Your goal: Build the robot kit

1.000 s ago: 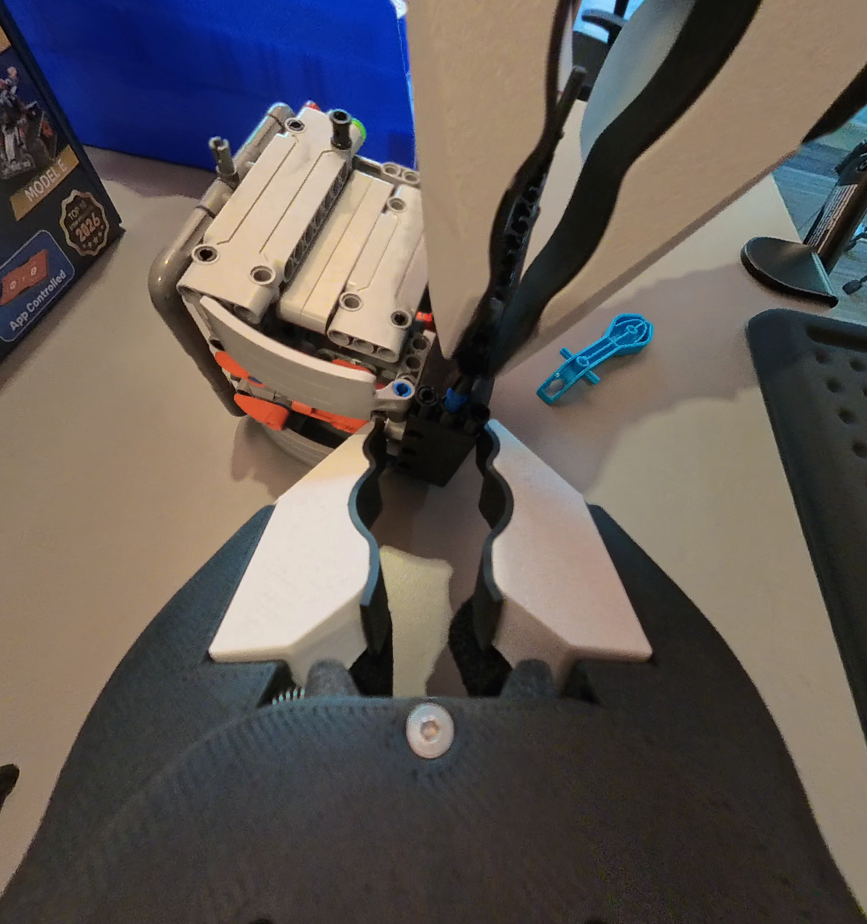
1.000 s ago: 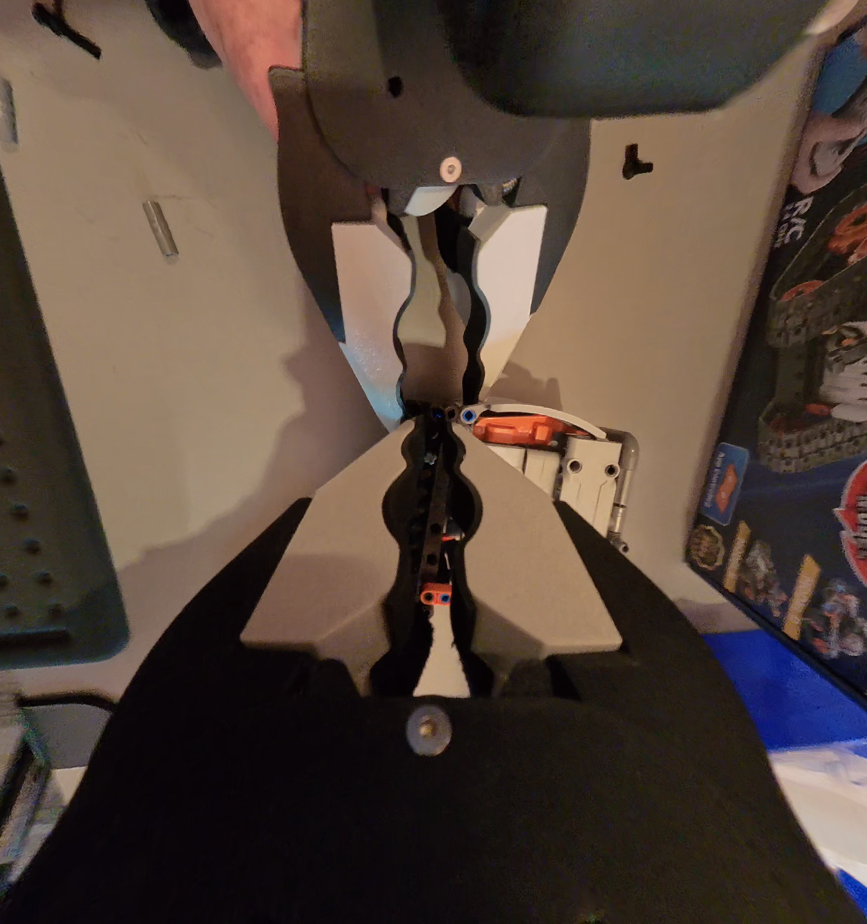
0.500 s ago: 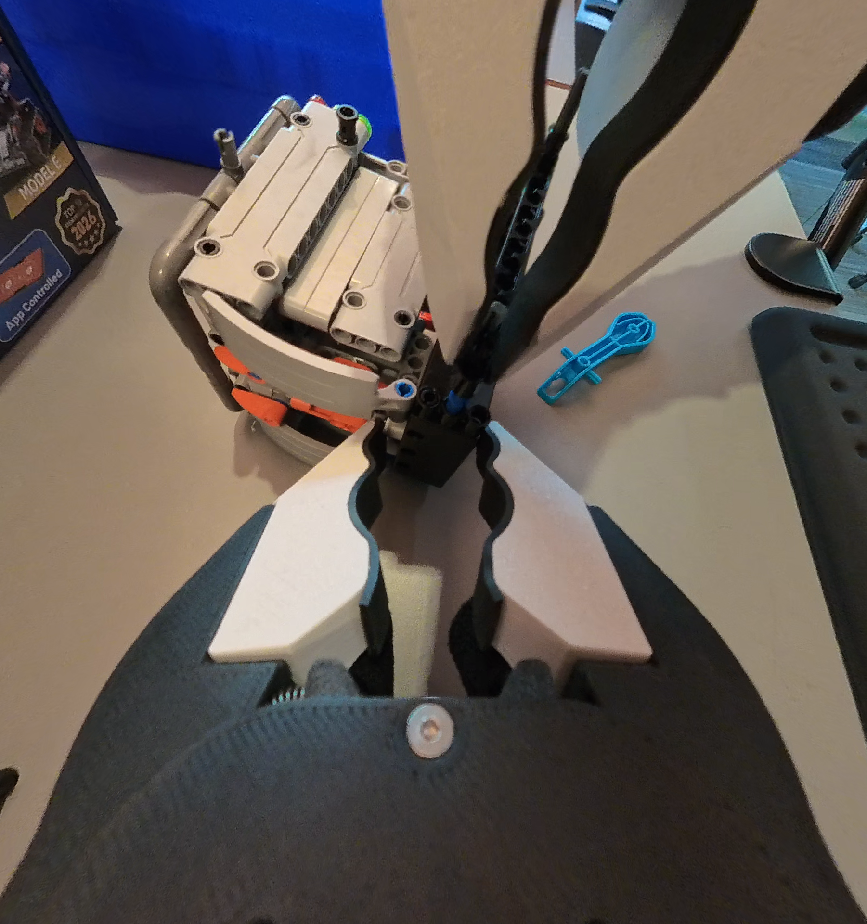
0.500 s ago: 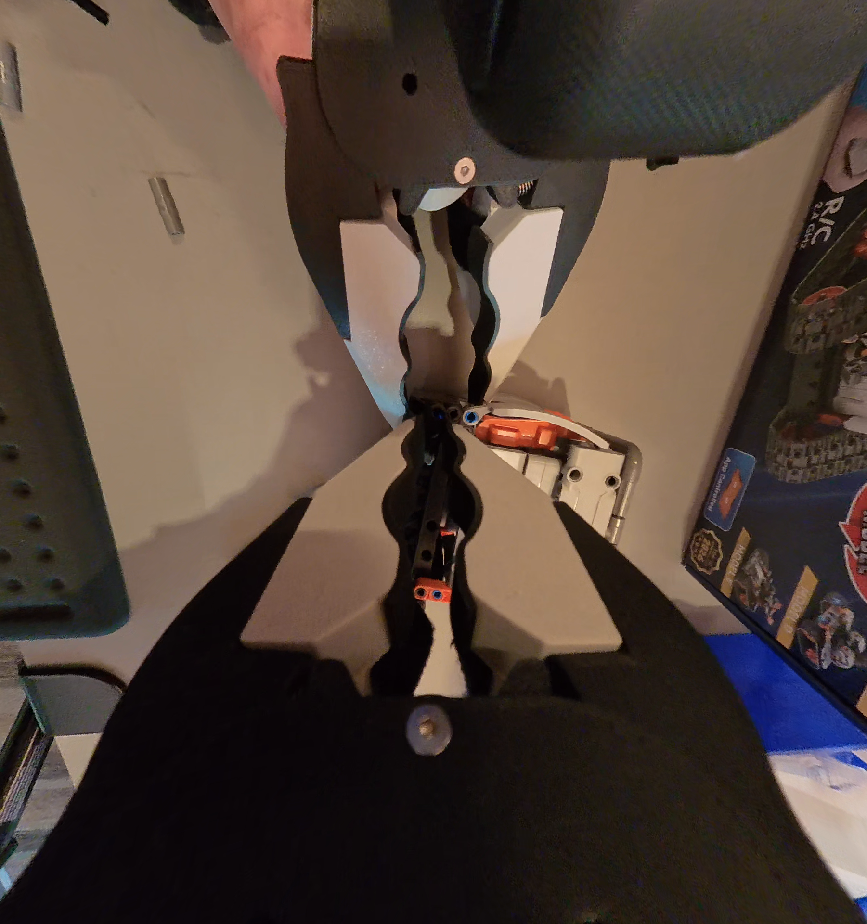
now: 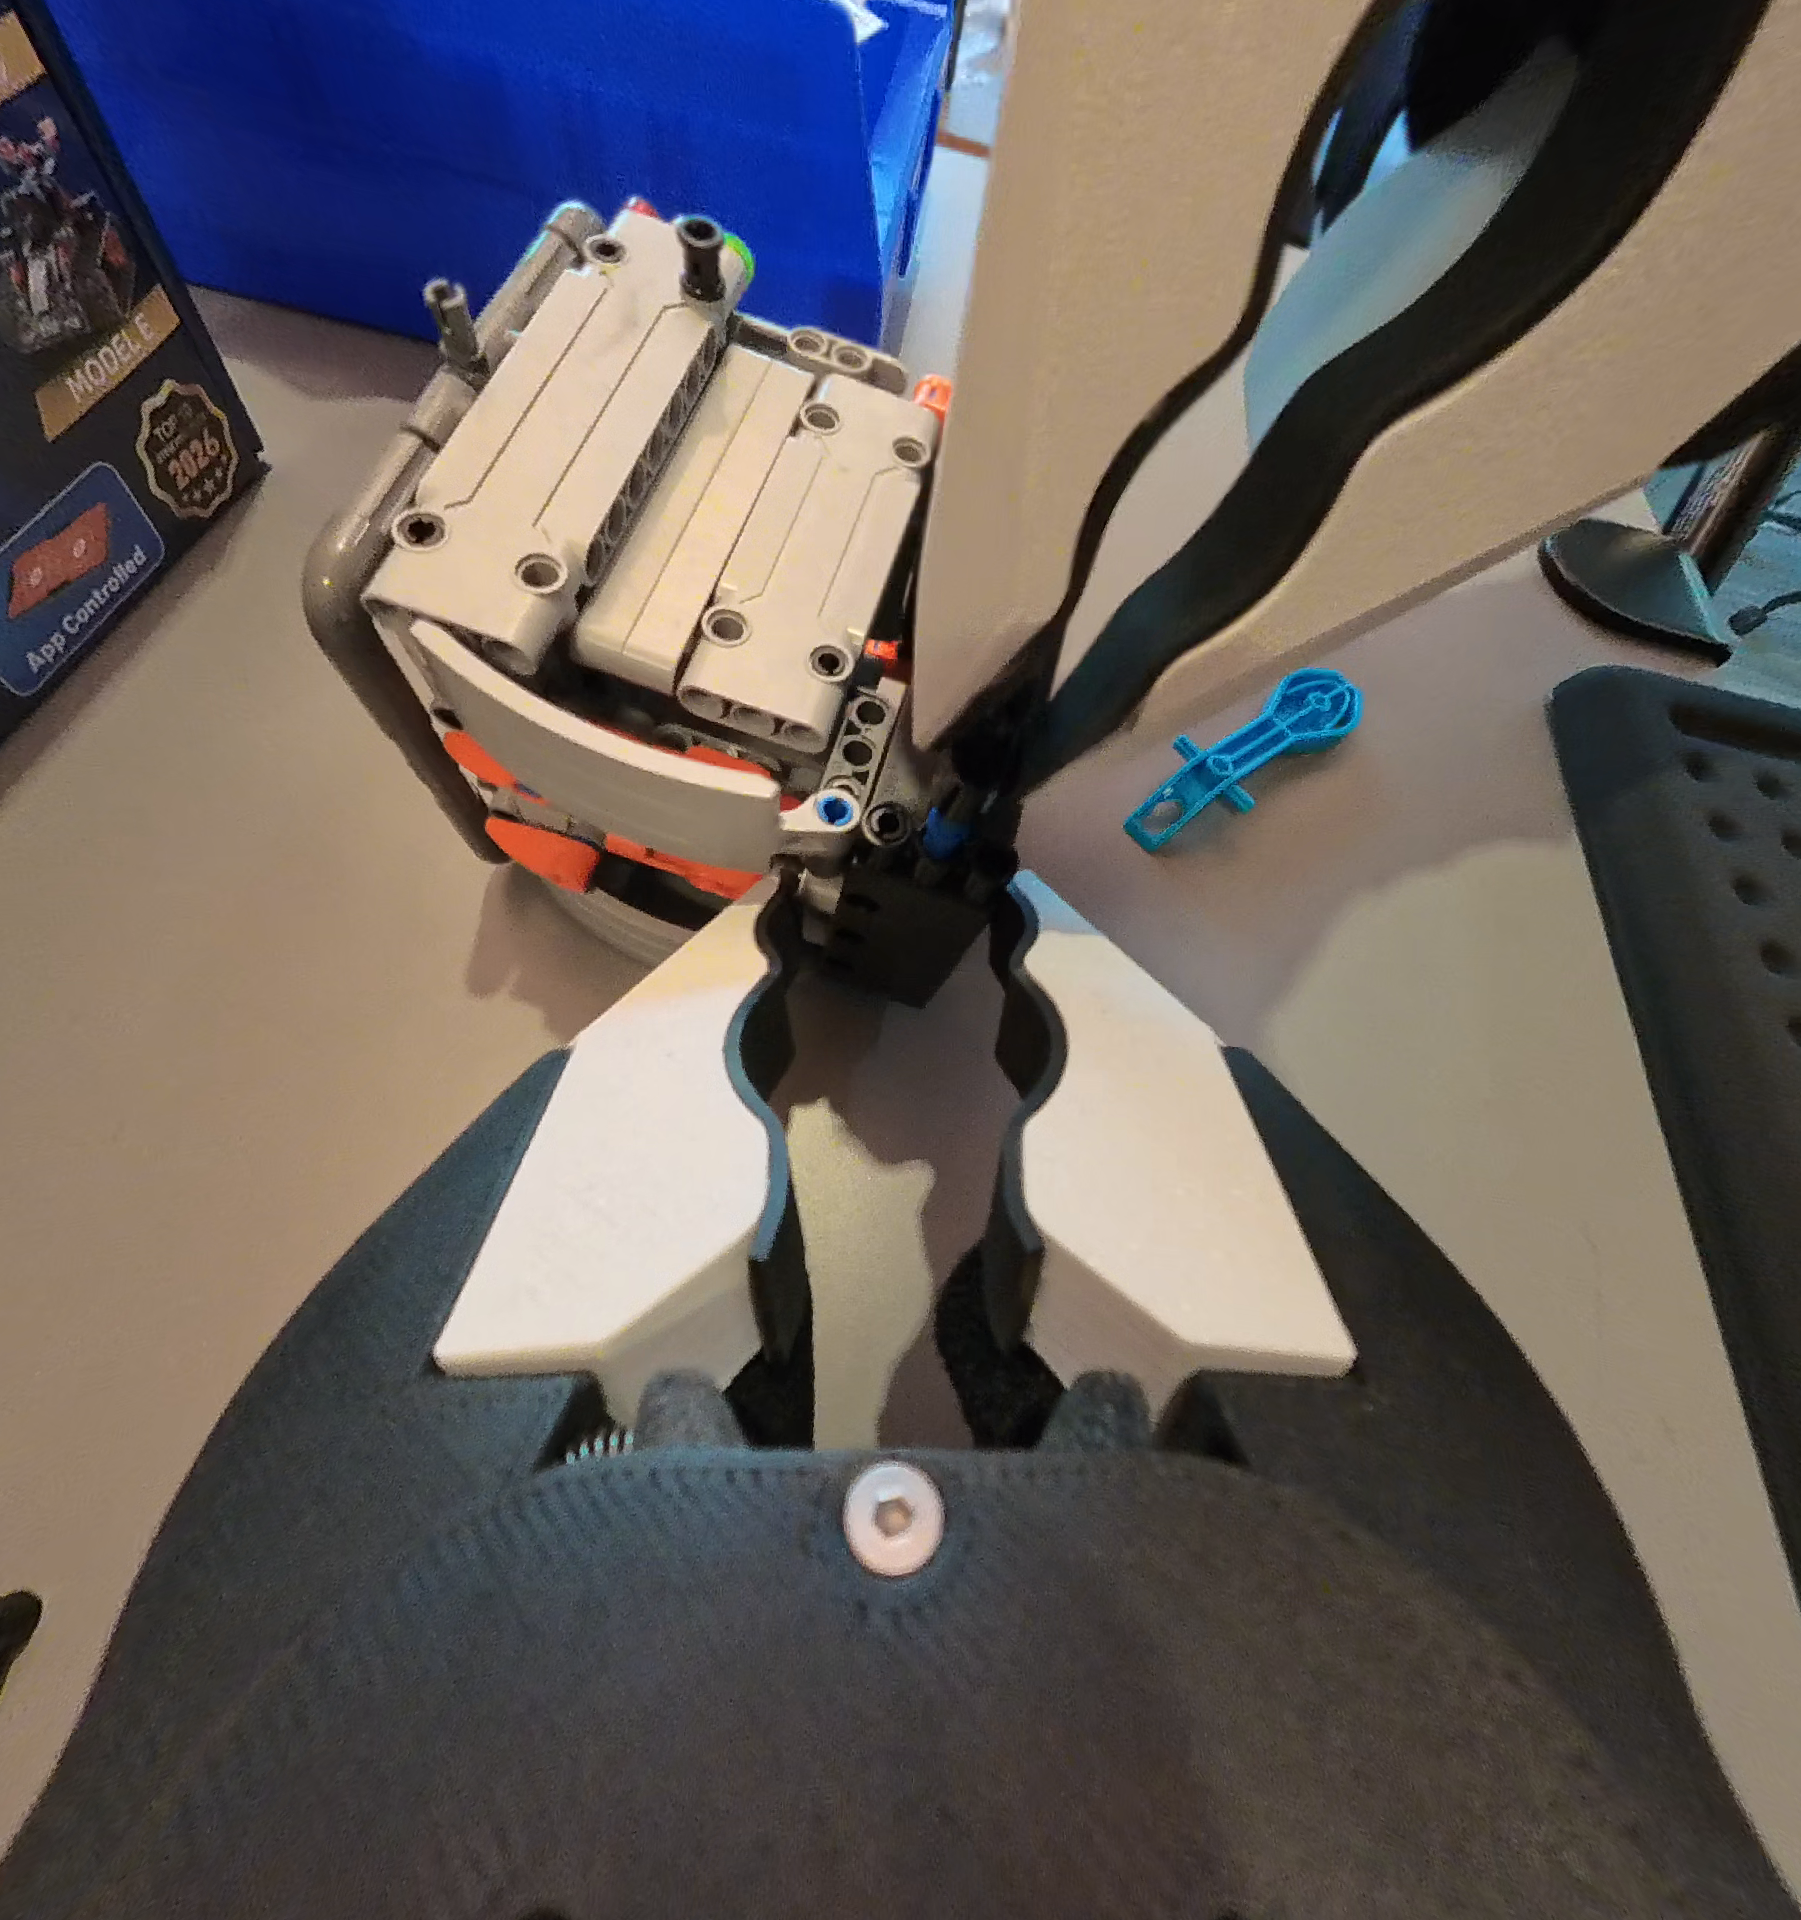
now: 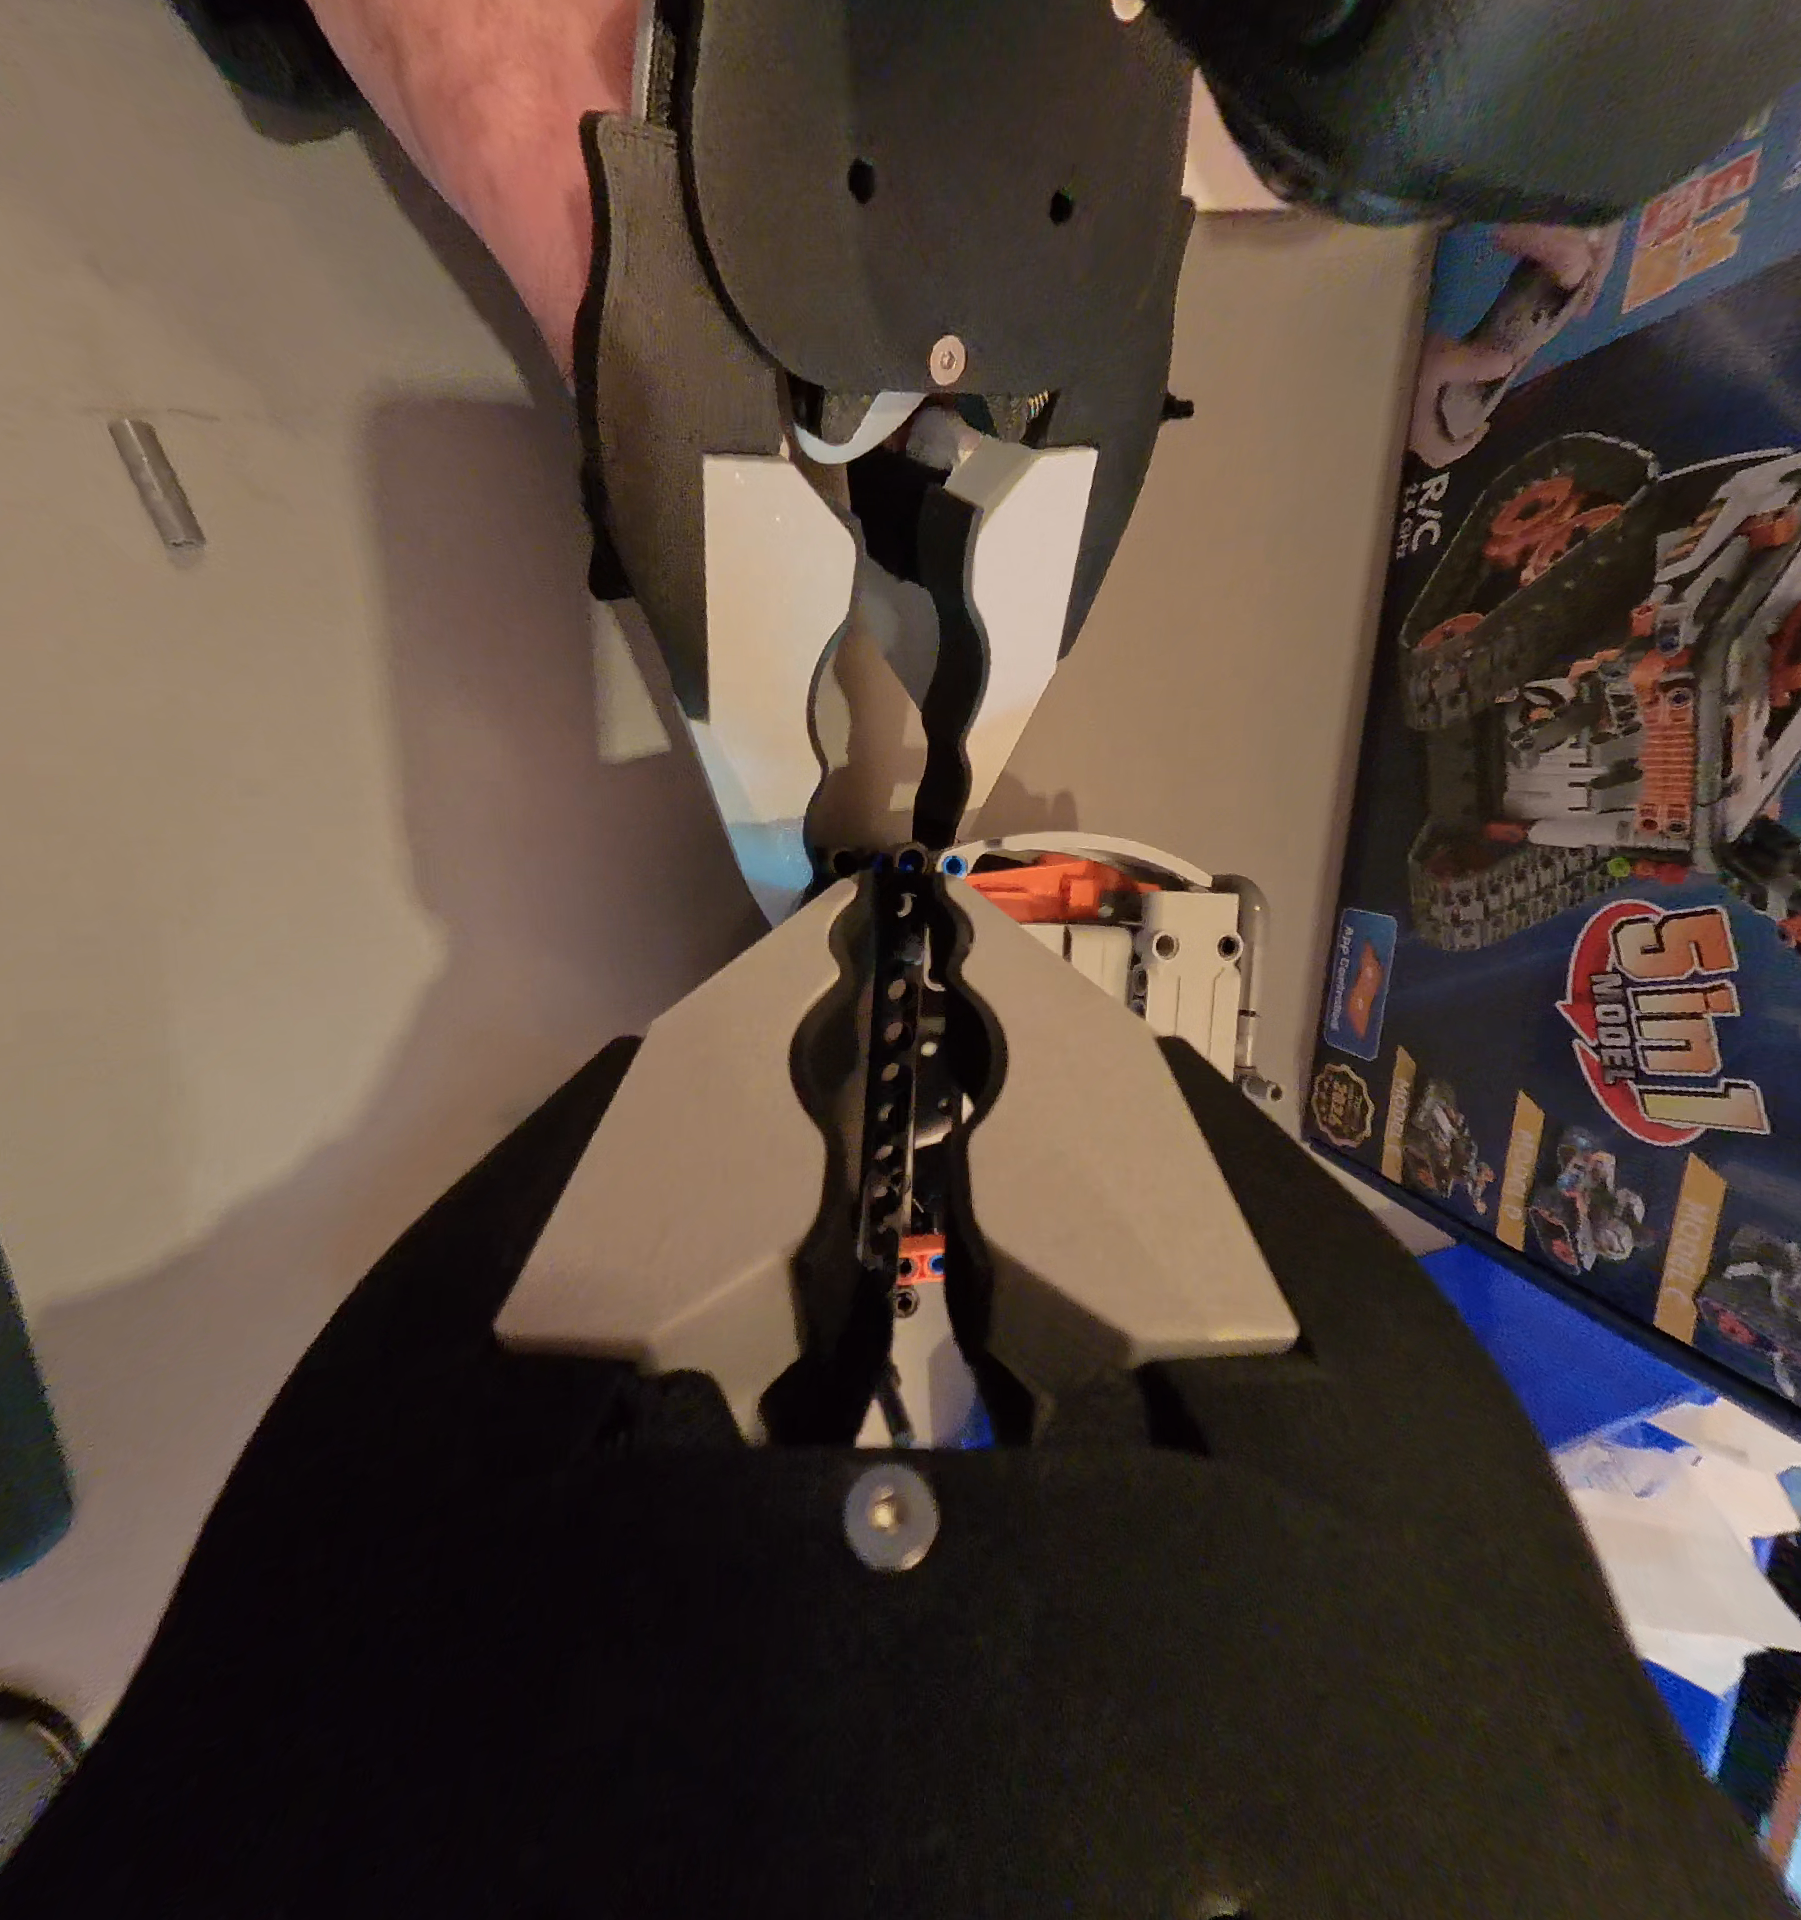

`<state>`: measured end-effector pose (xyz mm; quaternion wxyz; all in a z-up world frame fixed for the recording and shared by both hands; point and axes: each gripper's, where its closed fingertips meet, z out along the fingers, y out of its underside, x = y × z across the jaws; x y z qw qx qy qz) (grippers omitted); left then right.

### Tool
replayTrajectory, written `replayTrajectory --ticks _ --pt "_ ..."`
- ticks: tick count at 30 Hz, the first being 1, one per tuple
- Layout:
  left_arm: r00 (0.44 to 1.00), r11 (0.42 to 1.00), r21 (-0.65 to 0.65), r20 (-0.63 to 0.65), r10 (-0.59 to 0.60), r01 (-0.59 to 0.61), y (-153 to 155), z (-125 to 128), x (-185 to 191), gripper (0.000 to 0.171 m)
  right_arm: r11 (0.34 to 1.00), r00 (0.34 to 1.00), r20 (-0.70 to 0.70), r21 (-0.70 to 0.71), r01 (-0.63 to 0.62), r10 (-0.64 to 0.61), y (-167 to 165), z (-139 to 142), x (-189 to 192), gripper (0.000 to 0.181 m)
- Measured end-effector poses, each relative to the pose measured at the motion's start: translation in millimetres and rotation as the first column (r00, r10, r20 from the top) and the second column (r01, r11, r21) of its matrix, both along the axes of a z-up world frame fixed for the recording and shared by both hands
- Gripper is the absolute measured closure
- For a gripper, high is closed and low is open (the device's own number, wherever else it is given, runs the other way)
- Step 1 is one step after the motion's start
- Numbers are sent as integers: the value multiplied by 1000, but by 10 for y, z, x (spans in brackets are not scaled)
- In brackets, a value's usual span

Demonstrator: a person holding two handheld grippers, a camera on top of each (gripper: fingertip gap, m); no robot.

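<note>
1. the brick-built model (image 5: 626,582), a grey-panelled block with orange parts low on its side, stands on the table (image 5: 200,1039) just ahead of the left gripper (image 5: 885,914). its black corner block (image 5: 896,925) sits right between that gripper's 2 fingertips.

2. the left gripper's fingers are partly apart and bracket the black corner block on both sides. they appear to touch it, but i cannot tell whether they press on it. this placement looks meant to steady the model.

3. the right gripper (image 6: 901,904) comes down from above, tips meeting the model's corner. its fingers are drawn in on a long black holed beam (image 6: 891,1091) lying lengthwise between them, with a small orange piece (image 6: 922,1265) at the beam's near end. the hold along the beam looks suited to keeping it in line with the corner.

4. the right wrist view alone shows the beam and orange piece; in the left wrist view the right gripper's pale fingers (image 5: 1062,364) hide nearly all of it.

5. the left wrist view alone shows the model's grey top panels and a blue plastic tool (image 5: 1249,758) on the table to the right of the left gripper.

6. the right wrist view alone shows a person's hand (image 6: 522,177) behind the left gripper, a printed box (image 6: 1602,831) to the right, and a small metal rod (image 6: 158,499) to the left.
</note>
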<state>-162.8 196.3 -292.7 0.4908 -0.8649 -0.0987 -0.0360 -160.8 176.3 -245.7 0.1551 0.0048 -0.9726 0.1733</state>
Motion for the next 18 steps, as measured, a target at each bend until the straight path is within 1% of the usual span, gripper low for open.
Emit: replayTrajectory --ticks 1,3,6,8,9,13,18 --pt "1000 1000 3 -1 -1 1 -3 1 4 137 1000 1000 1 -21 3 -3 0 2 7 172" --pt "1000 1000 -5 -24 -3 2 -3 19 14 137 996 998 50 -73 45 -42 2 -7 34 166" --pt "1000 1000 9 -13 -4 4 -3 17 26 137 994 996 69 -87 67 -61 44 -46 57 164" --pt "1000 1000 14 -10 -5 5 -10 21 28 137 988 993 102 -136 75 -61 18 -16 89 161" --pt "1000 1000 12 -13 -7 7 -11 22 30 137 983 991 117 -161 85 -67 12 11 85 166" --pt "1000 1000 11 -21 -9 9 -10 12 39 137 959 980 188 -259 118 -70 -25 86 69 174" --pt "999 1000 12 -29 -13 13 -8 -3 44 137 961 980 193 -258 102 -52 -27 23 58 176"
